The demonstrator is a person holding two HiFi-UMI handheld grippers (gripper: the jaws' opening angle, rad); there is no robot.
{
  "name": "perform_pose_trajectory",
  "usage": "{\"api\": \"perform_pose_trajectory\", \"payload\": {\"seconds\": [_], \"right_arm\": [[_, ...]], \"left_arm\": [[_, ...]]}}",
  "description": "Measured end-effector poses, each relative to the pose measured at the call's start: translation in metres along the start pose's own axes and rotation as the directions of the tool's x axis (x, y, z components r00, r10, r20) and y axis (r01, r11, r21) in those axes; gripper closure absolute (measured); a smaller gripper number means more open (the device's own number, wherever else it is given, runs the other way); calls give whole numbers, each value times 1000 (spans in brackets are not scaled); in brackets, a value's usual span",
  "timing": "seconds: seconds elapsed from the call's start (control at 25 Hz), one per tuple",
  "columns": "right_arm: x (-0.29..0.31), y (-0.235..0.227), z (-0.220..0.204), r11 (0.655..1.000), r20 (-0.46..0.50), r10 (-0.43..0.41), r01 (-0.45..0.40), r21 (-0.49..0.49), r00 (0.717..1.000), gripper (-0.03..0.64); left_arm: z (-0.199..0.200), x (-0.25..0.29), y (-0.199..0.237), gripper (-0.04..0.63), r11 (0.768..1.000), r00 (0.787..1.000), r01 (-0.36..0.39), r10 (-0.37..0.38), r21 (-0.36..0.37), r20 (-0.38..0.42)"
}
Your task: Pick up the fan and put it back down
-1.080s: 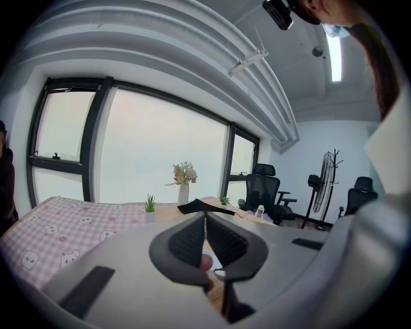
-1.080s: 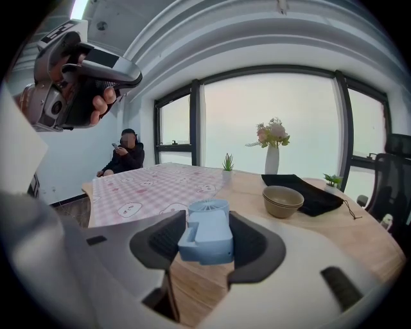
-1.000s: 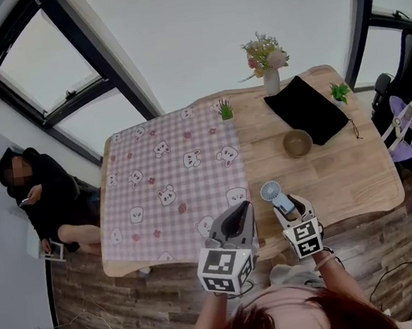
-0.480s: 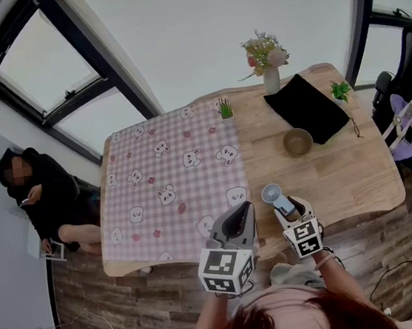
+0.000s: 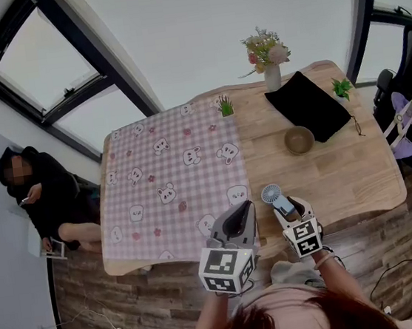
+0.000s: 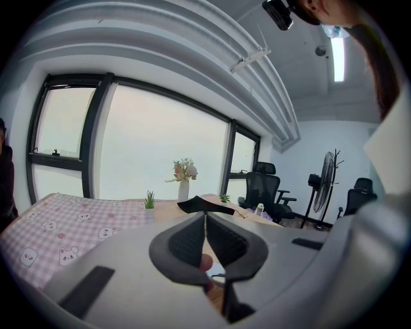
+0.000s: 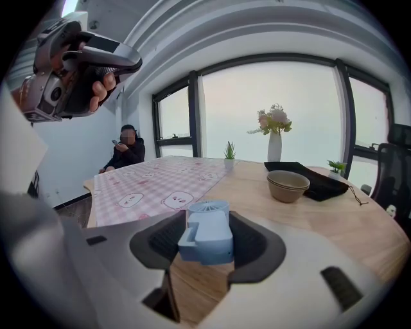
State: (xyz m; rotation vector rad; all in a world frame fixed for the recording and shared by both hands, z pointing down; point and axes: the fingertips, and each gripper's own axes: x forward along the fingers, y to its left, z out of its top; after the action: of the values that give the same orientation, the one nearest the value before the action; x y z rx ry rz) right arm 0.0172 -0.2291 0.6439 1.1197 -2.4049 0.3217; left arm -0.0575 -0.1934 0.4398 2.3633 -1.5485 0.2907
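The desk (image 5: 356,171) filled the head view, with a checked cloth (image 5: 170,179) over its 9 o'clock half and bare wood on the rest. A black mat (image 5: 308,106) lay toward 1 o'clock and a bowl (image 5: 299,139) sat just beside it at 2 o'clock, both well apart from the work.

The left tongs (image 5: 241,208) hung at the 6 o'clock edge, clenched on nothing, their pads meeting in the left gripper view. The right tongs (image 5: 286,207) sat just beside them toward 5 o'clock, grasping the fan (image 7: 205,236). Its blue body was pinched between both pads, and its round head poked past the tips toward 12 o'clock. Whether its underside touched the wood could not be told.

The step in hand looked like carrying the fan through its lift and return. It called for an even squeeze on the flat sides of the body, since the head overhung the tips and would tend to tip the fan forward. The landing spot was best chosen on the bare wood near 6 o'clock, clear of the cloth hem at the fan's 9 o'clock. The pads were best parted only once the fan's weight sat on the desk. The left tongs were best left where they hung, out of the way.
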Motion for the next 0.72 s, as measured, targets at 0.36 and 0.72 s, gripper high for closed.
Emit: {"api": "perform_pose_trajectory", "payload": {"seconds": [0.36, 0.72], "right_arm": [[3, 5, -6, 1000, -12, 14, -14, 11, 1000, 408], [5, 6, -16, 1000, -23, 13, -12, 22, 1000, 408]], "left_arm": [[1, 1, 3, 581, 1000, 1000, 2, -2, -2, -8], [-2, 1, -1, 581, 1000, 1000, 10, -10, -1, -8]]}}
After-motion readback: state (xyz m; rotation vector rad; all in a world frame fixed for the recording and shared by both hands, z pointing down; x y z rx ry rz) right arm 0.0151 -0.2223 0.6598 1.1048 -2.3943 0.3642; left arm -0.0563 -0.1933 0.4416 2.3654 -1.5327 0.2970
